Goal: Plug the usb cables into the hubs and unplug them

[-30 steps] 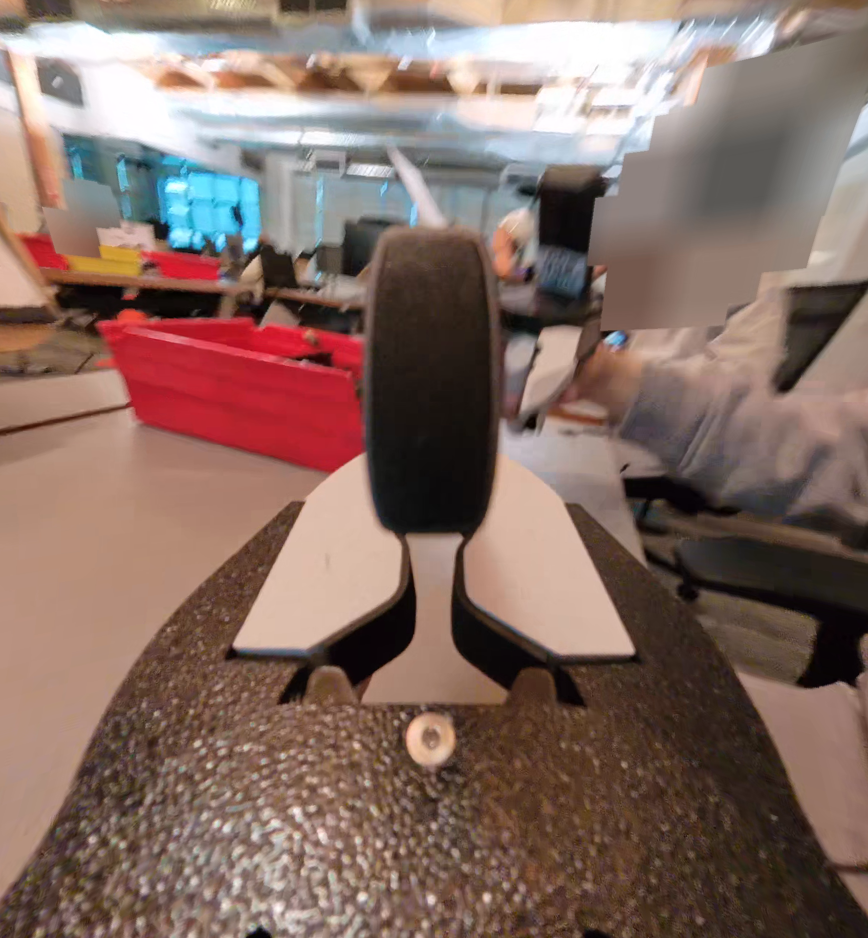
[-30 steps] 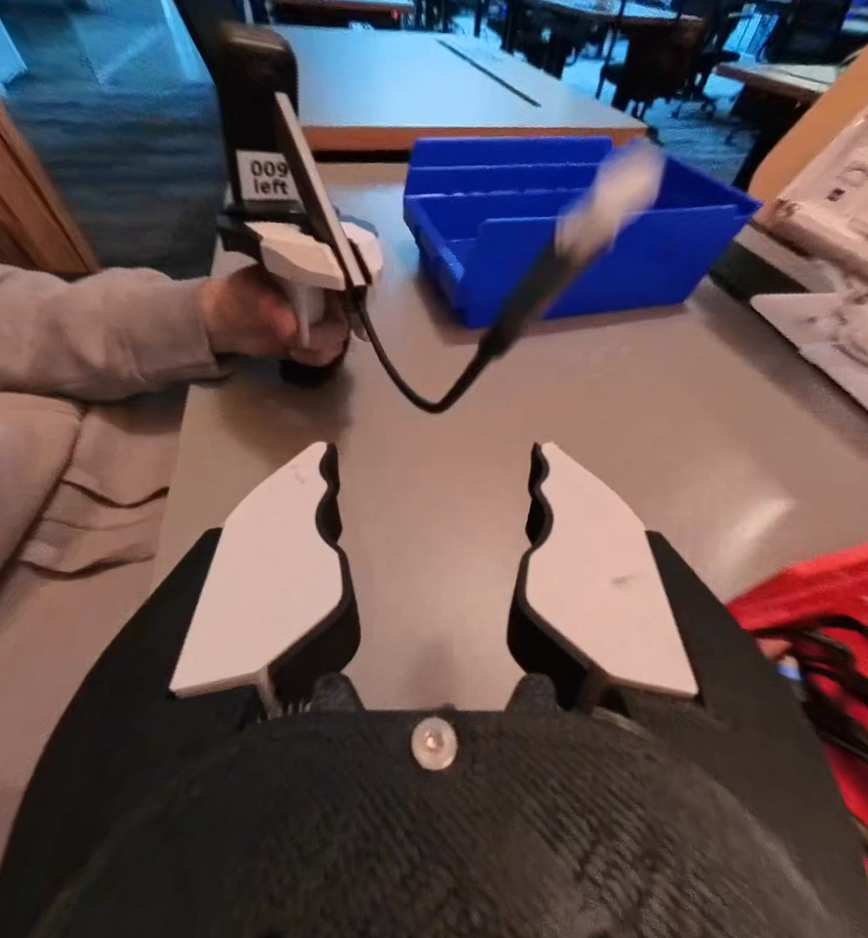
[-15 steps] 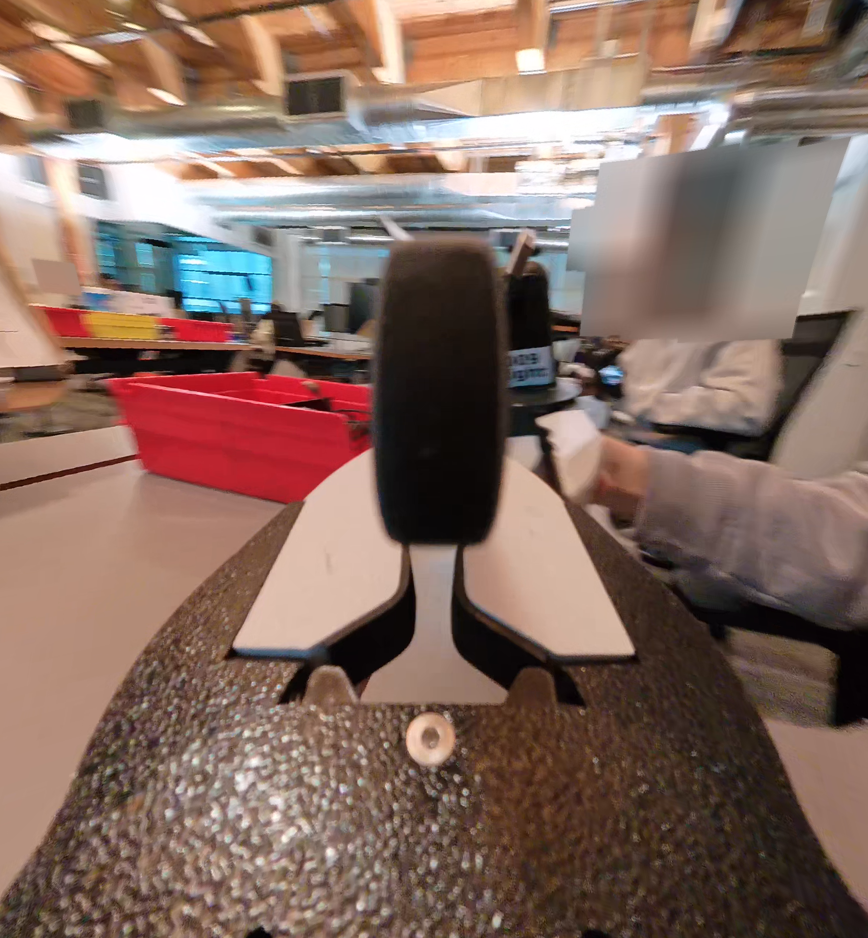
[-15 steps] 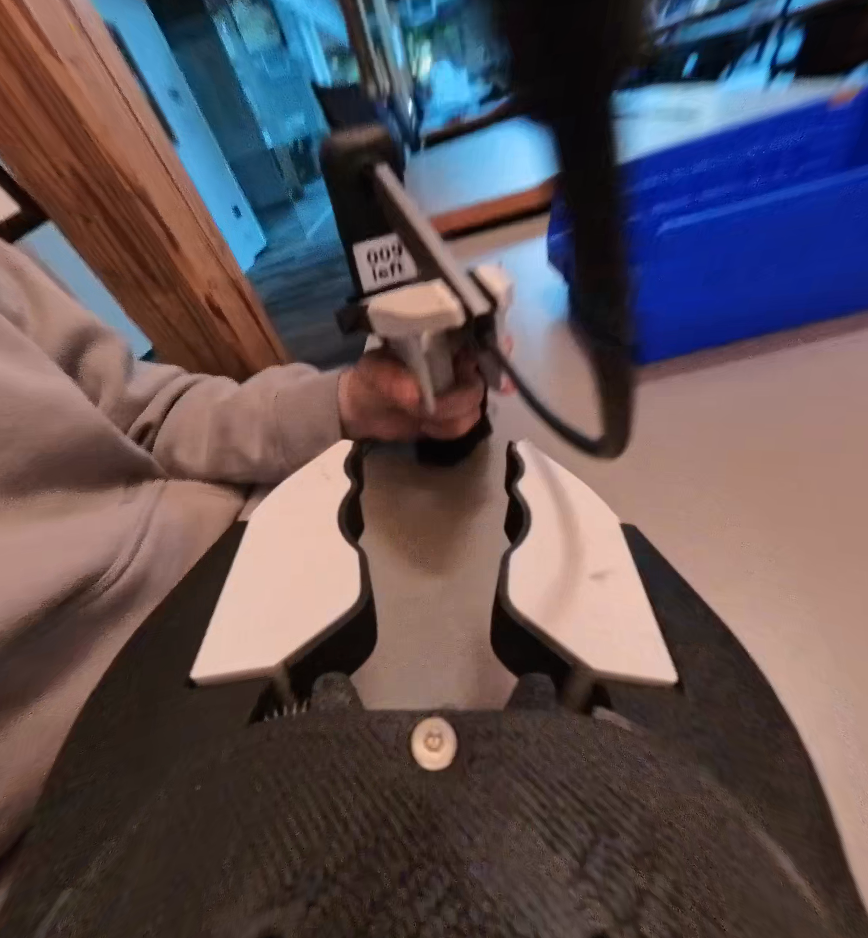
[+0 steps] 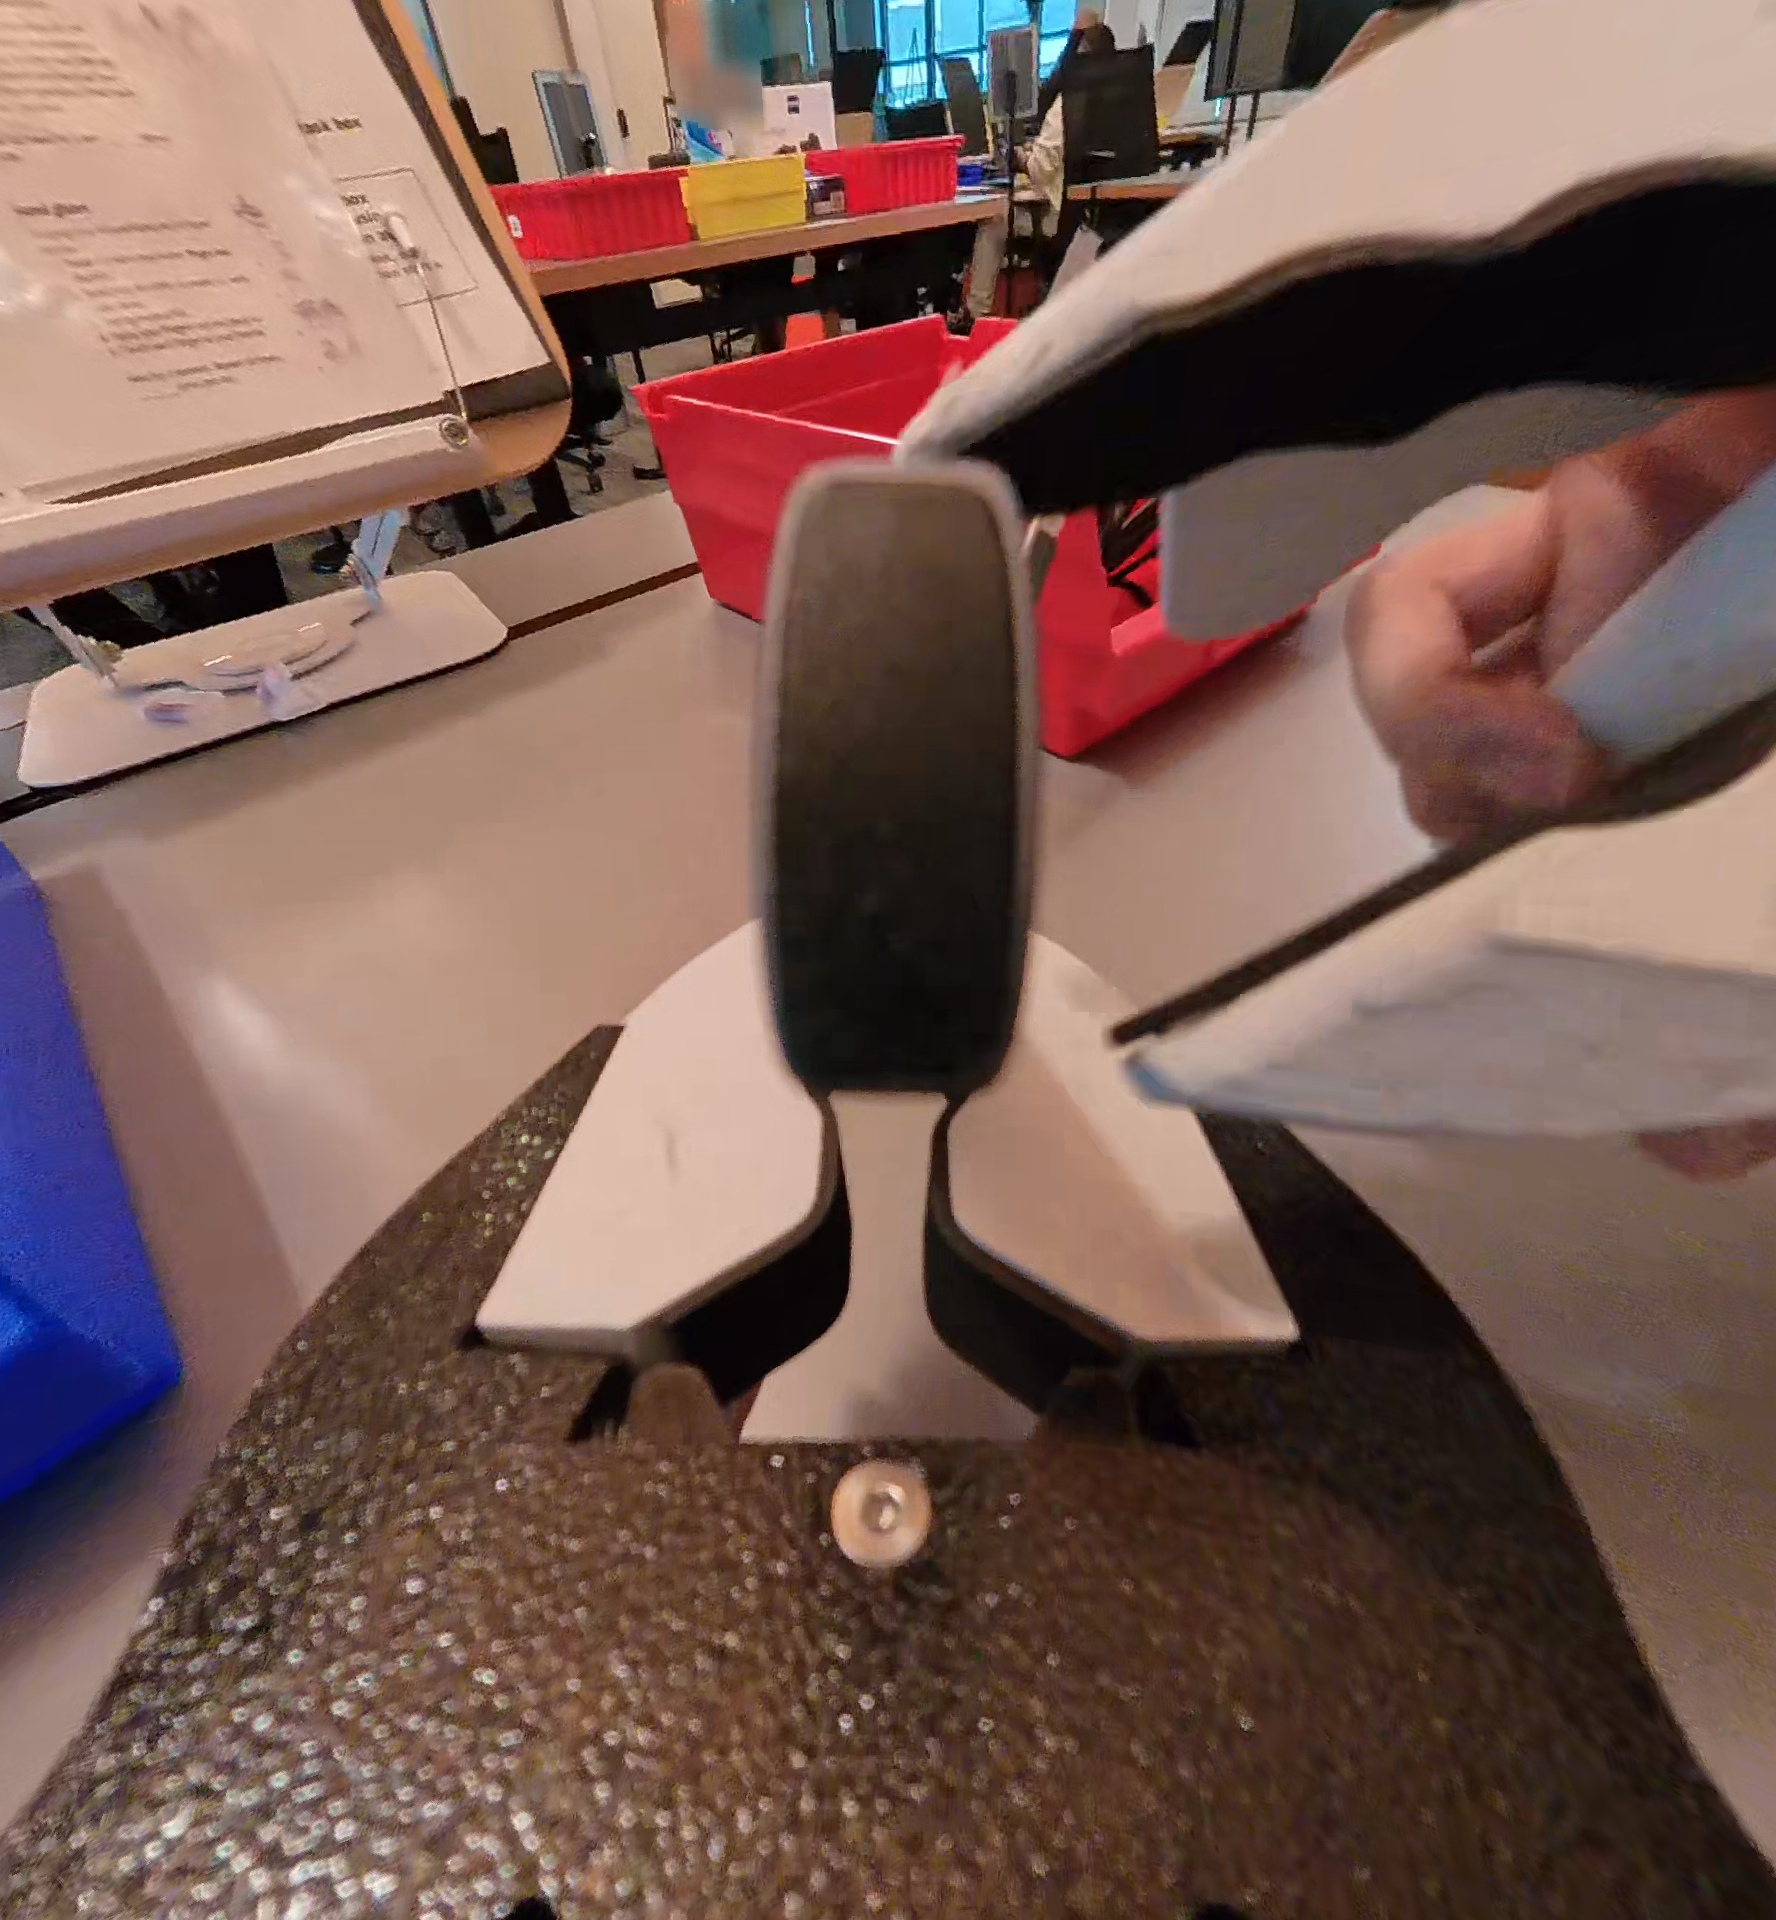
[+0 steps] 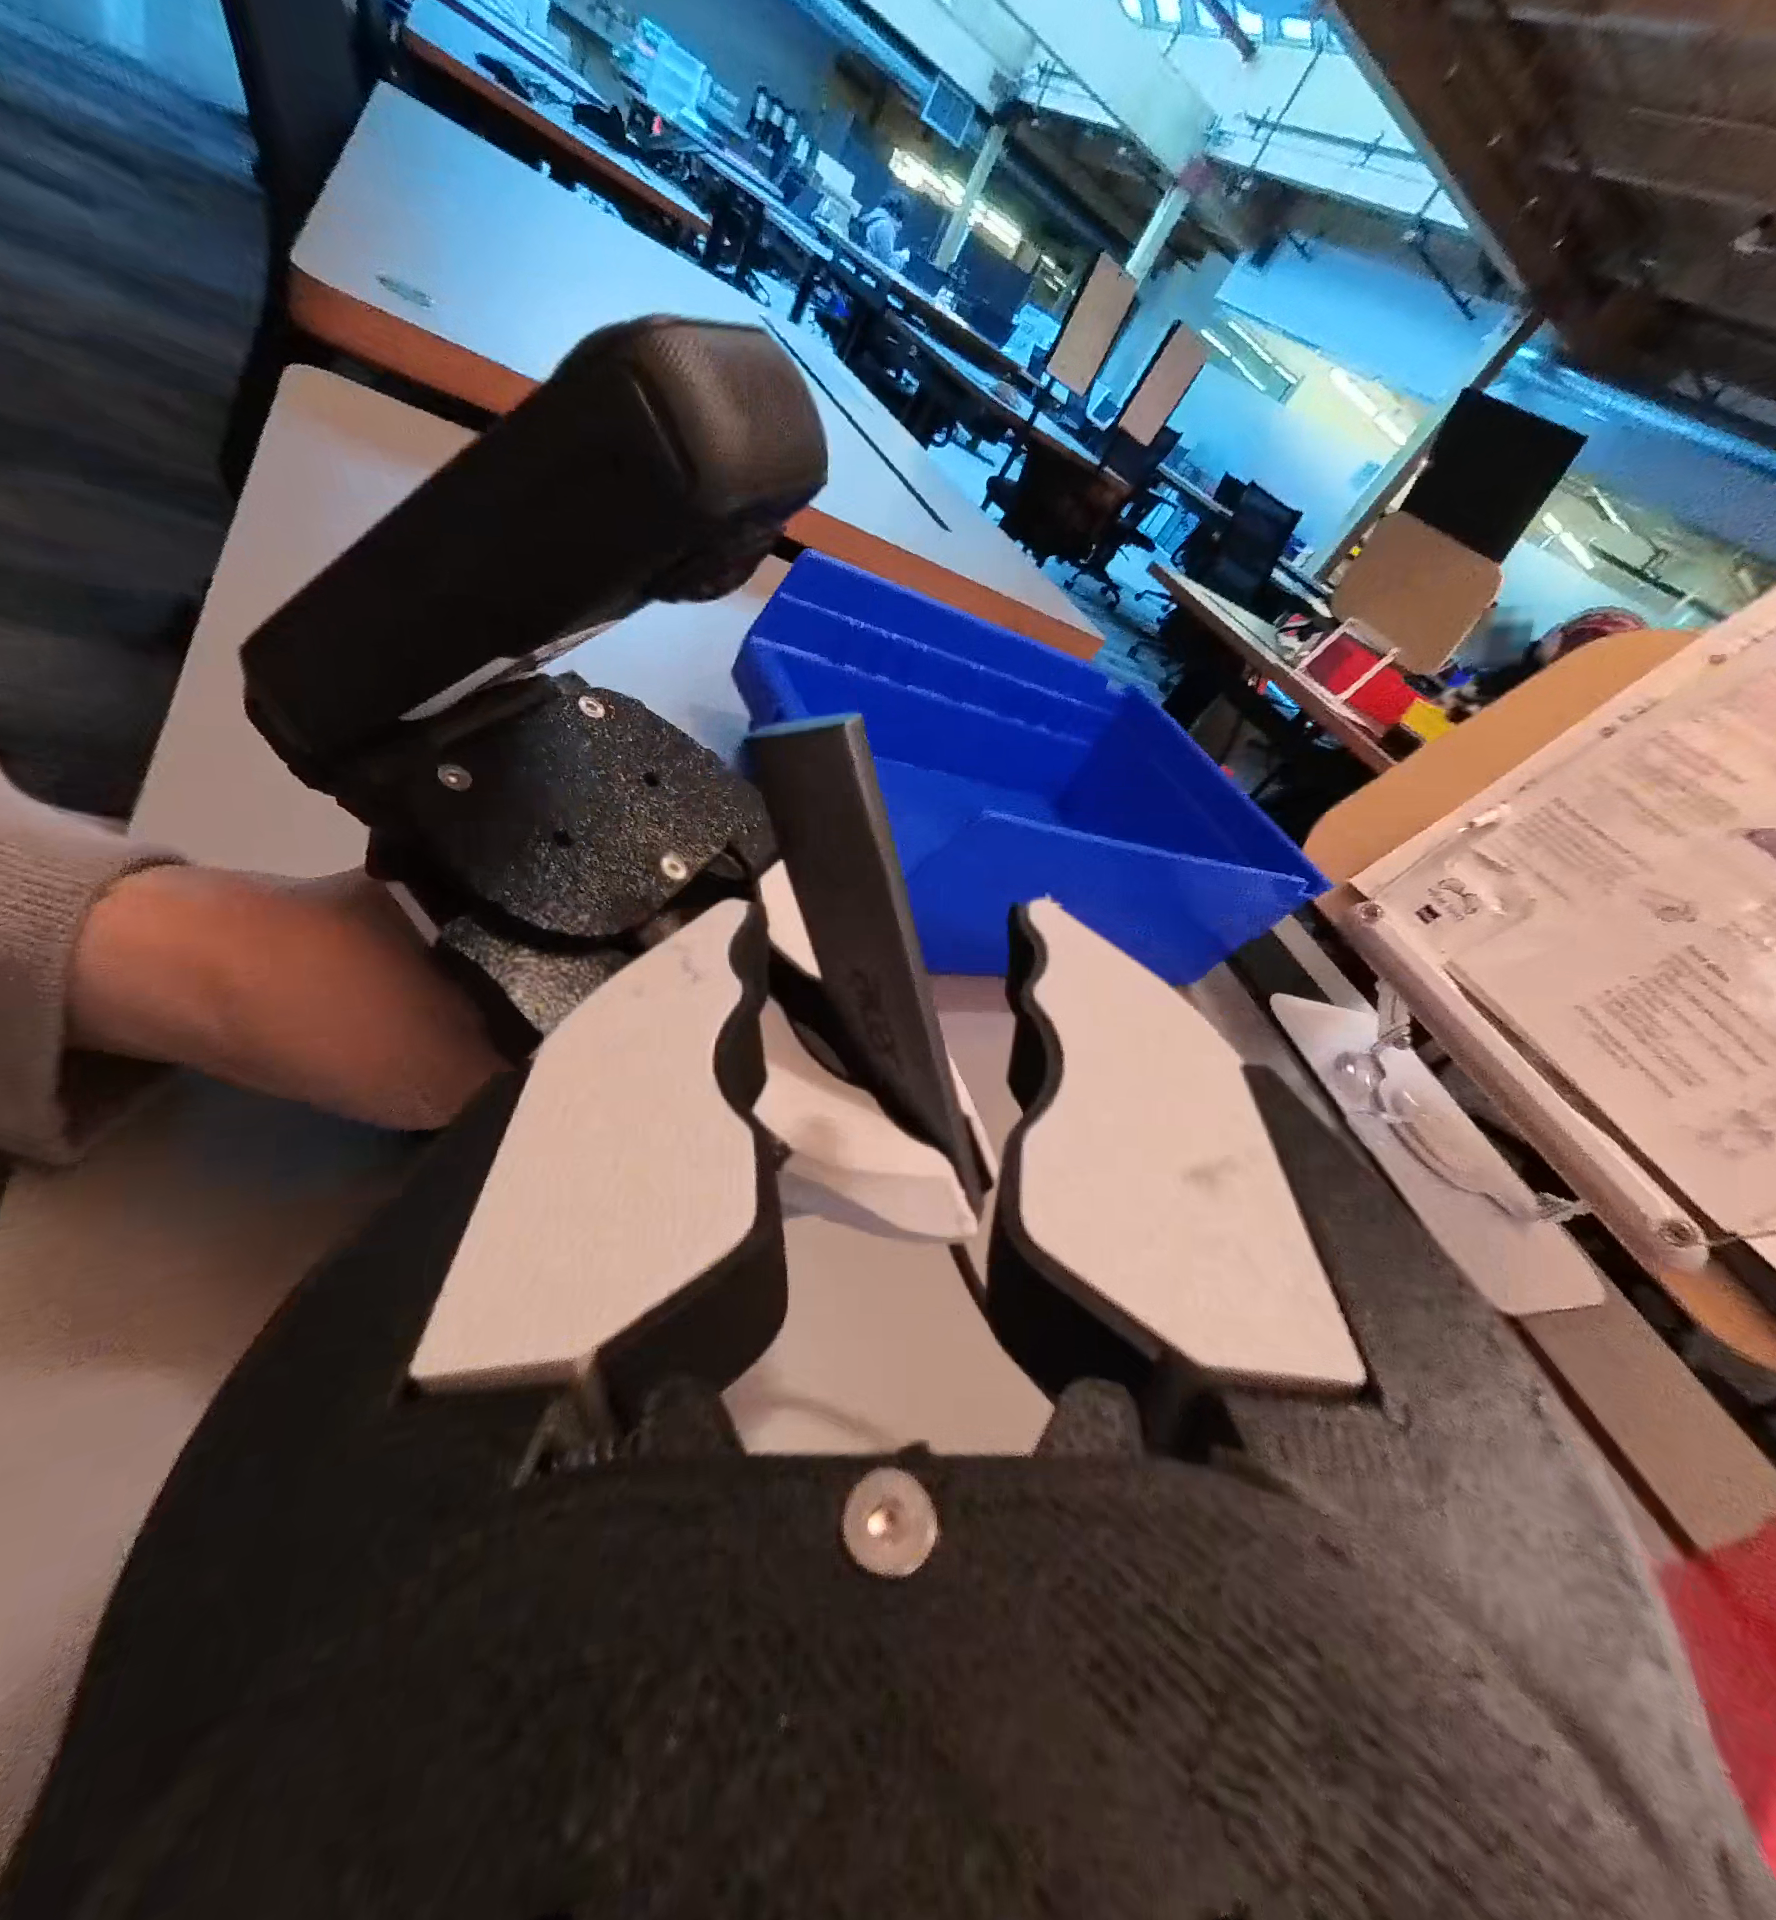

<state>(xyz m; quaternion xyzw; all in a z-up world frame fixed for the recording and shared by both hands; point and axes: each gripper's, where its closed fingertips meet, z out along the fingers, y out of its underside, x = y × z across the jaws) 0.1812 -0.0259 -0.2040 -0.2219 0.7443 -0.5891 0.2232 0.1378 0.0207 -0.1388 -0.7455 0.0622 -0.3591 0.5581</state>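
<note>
My left gripper (image 5: 894, 997) is shut on a slim dark USB hub (image 5: 894, 769) that stands upright out of its fingers, above the grey table (image 5: 396, 883). In the right wrist view the hub (image 6: 853, 914) is a thin dark bar clamped low down by the left gripper's white fingers (image 6: 863, 1174). My right gripper (image 6: 884, 914) is open, with one finger on each side of the hub and a gap on both sides. In the left wrist view its fingers (image 5: 1383, 239) reach in from the upper right to the hub's top. No cable or plug shows.
A red bin (image 5: 811, 436) holding dark cables stands behind the hub, and its corner shows at the right wrist view's edge (image 6: 1757, 1662). A blue bin (image 6: 1019, 810) sits at the left (image 5: 11, 1195). A document stand (image 5: 188, 260) with printed sheets is at the far left. The left gripper's tips are roughly 8 centimetres from the right gripper's.
The two grippers have come together. The right gripper has closed in on the hub and now straddles its top. The dangling cable seen earlier is out of sight.
</note>
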